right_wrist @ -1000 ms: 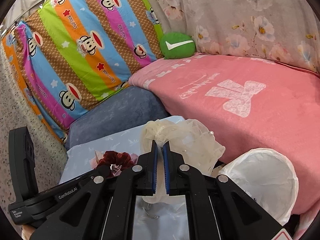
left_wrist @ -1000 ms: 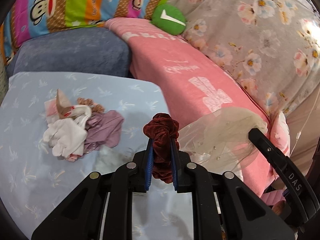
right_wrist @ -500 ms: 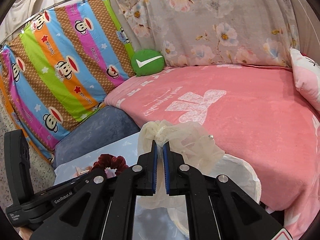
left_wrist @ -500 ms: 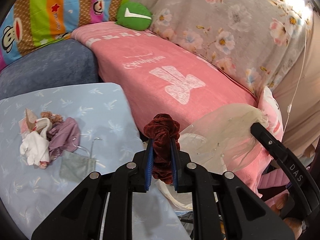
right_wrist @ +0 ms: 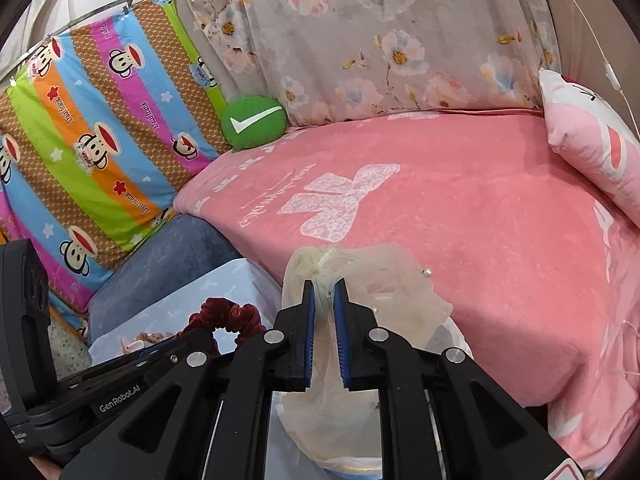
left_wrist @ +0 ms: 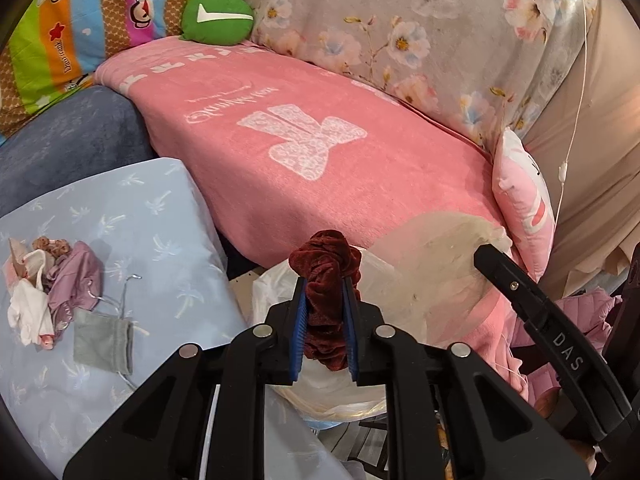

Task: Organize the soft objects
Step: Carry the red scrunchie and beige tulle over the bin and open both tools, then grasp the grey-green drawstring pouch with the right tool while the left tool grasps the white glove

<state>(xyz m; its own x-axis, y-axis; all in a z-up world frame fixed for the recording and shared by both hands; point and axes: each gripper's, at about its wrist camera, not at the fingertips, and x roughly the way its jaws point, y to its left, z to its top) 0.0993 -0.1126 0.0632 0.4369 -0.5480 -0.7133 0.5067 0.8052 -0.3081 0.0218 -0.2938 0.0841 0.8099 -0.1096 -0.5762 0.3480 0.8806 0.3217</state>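
Observation:
My left gripper is shut on a dark red velvet scrunchie, held in the air over a white bag-lined bin. My right gripper is shut on a cream sheer organza scrunchie with small pearls, hanging above the same bin. The red scrunchie and the left gripper's body appear at the lower left of the right wrist view. On the light blue cloth lie a heap of white, mauve and brown soft items and a small grey pouch.
A pink blanket covers the sofa seat behind the bin. A green round cushion, a striped monkey-print cover, a floral grey drape and a pink-and-white pillow surround it. A blue-grey cushion sits behind the blue cloth.
Both grippers have swung right, away from the blue cloth toward the bin, each still holding its scrunchie. The heap has slid to the left edge and the grey pouch has come into sight.

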